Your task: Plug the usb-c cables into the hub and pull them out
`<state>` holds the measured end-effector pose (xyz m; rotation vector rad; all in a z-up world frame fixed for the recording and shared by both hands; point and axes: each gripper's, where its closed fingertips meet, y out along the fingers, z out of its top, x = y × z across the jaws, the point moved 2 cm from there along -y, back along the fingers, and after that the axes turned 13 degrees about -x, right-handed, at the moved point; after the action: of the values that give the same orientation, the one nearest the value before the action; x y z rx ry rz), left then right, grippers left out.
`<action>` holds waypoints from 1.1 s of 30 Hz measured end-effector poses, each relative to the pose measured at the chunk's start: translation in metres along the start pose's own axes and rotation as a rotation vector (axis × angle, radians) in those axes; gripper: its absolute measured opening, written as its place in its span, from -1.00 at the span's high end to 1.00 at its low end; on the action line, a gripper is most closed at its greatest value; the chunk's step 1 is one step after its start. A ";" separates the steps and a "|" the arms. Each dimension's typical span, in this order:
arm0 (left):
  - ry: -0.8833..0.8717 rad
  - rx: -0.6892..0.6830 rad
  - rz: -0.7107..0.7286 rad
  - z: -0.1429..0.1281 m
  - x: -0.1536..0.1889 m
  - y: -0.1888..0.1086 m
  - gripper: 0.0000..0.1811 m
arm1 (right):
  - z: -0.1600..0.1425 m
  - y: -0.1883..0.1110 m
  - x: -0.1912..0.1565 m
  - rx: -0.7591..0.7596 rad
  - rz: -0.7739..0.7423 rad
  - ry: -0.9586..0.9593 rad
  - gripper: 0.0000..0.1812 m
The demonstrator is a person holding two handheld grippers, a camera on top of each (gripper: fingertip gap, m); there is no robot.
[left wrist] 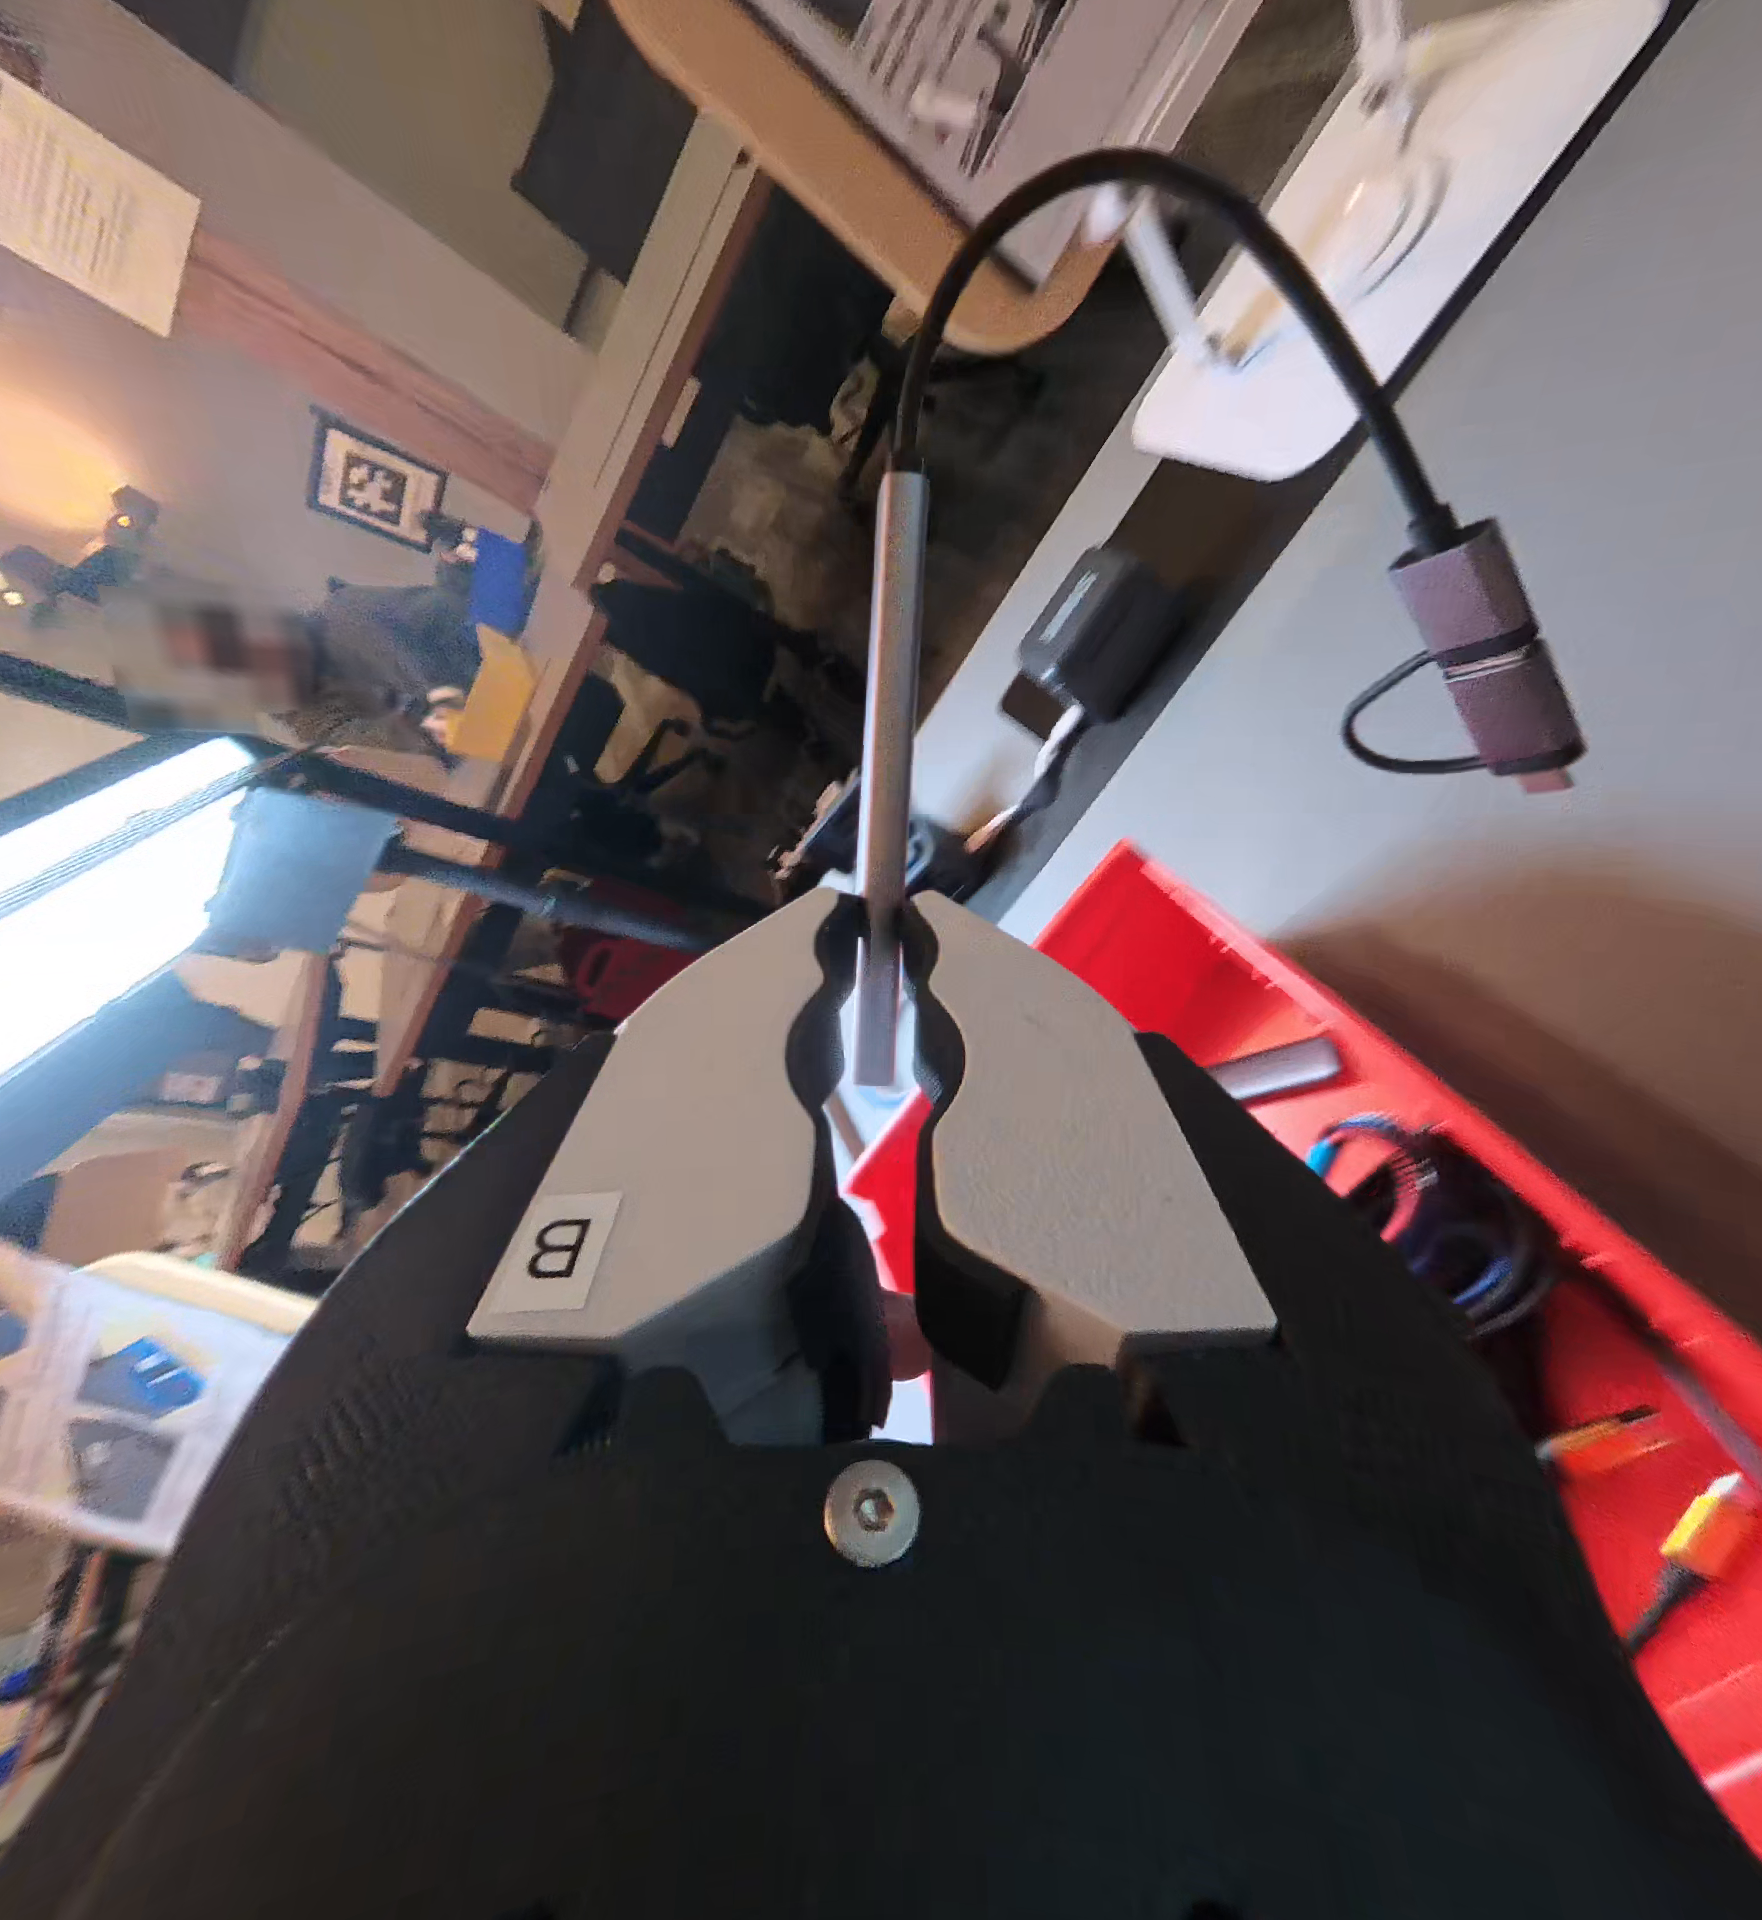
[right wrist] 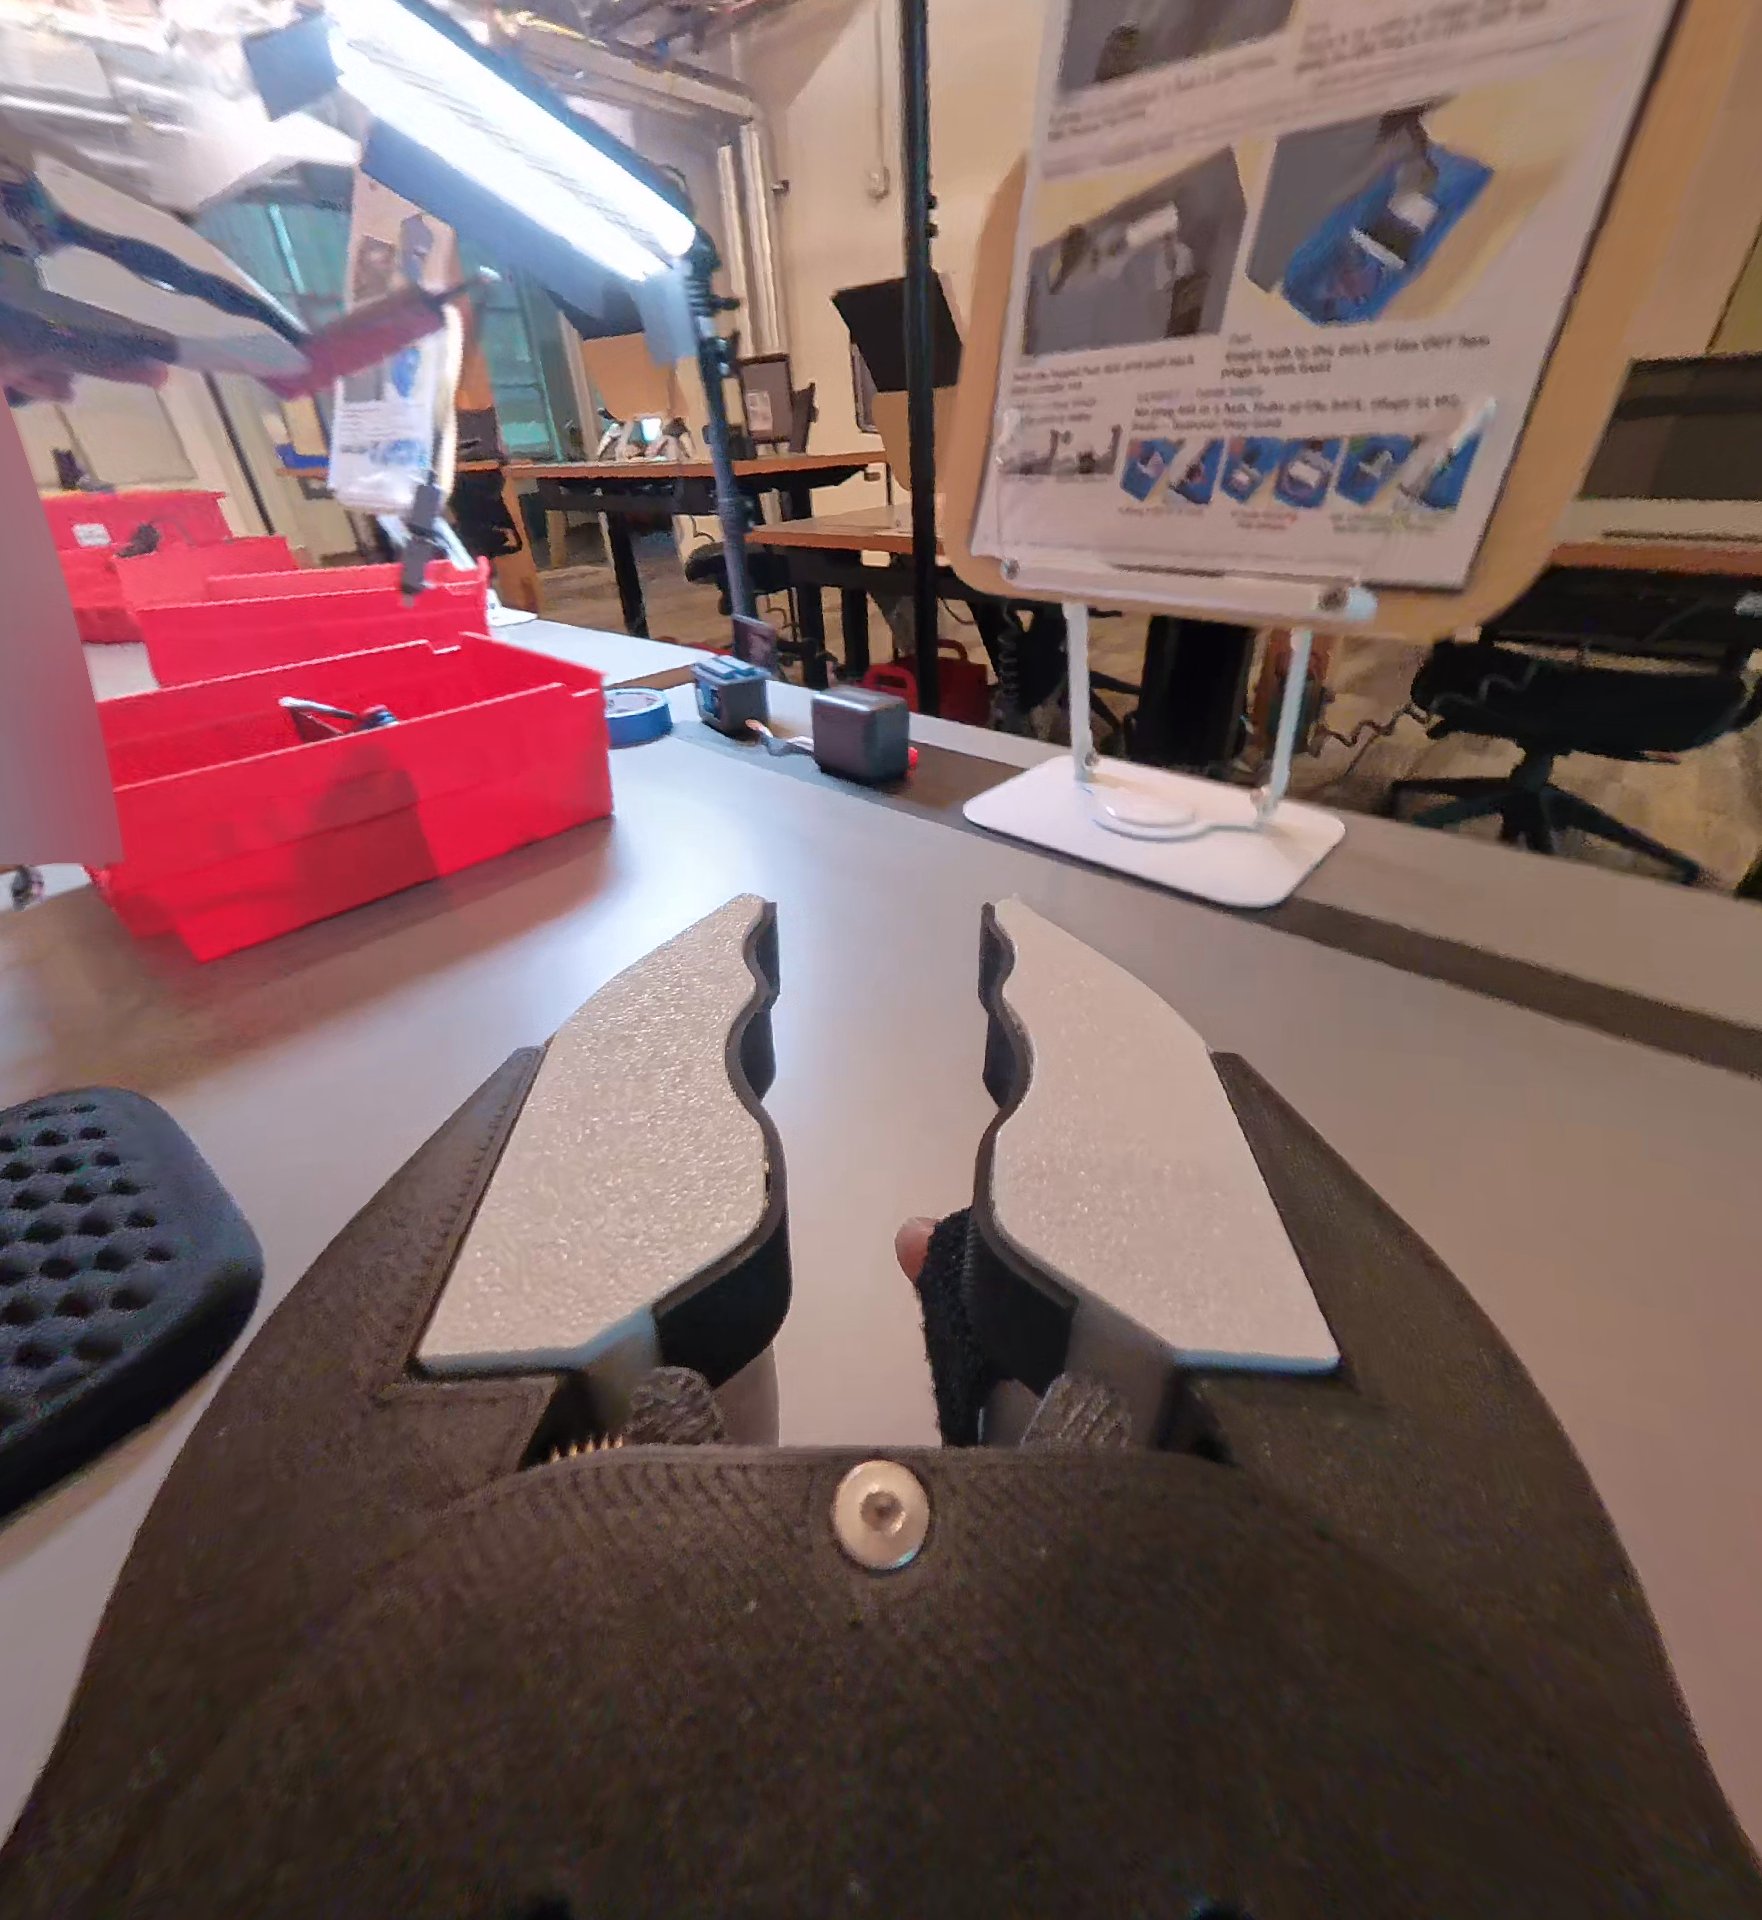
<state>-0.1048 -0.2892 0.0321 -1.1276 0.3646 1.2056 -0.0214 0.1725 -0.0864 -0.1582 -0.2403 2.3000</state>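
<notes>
My left gripper is shut on a thin silver hub, seen edge-on and held in the air. The hub's black cable arches over to the right and ends in a dangling grey plug with a small tethered adapter. My right gripper is open and empty, low over the grey table. The right wrist view also shows the left gripper, blurred, high at the upper left, with the plug hanging below it. Loose cables lie in a red bin.
Several red bins stand at the table's left. A white stand holding an instruction sheet is at the back right, with a black charger and a blue tape roll near it. A black perforated pad lies at the near left. About 45 cm separates my left fingertips from my right.
</notes>
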 end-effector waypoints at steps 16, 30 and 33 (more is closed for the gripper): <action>0.476 0.184 -0.232 0.125 0.232 -0.031 0.91 | 0.053 0.055 -0.101 -0.239 0.281 -0.543 0.56; 0.529 0.356 -0.250 0.150 0.251 -0.056 0.88 | 0.017 0.094 -0.107 -0.348 0.054 -0.800 0.91; 0.267 0.498 -0.176 0.154 0.222 -0.070 0.67 | 0.028 0.089 -0.102 -0.245 0.122 -0.613 0.90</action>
<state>-0.0089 -0.0341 -0.0299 -0.8611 0.7112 0.7501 -0.0222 0.0346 -0.0749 0.4287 -0.8429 2.3773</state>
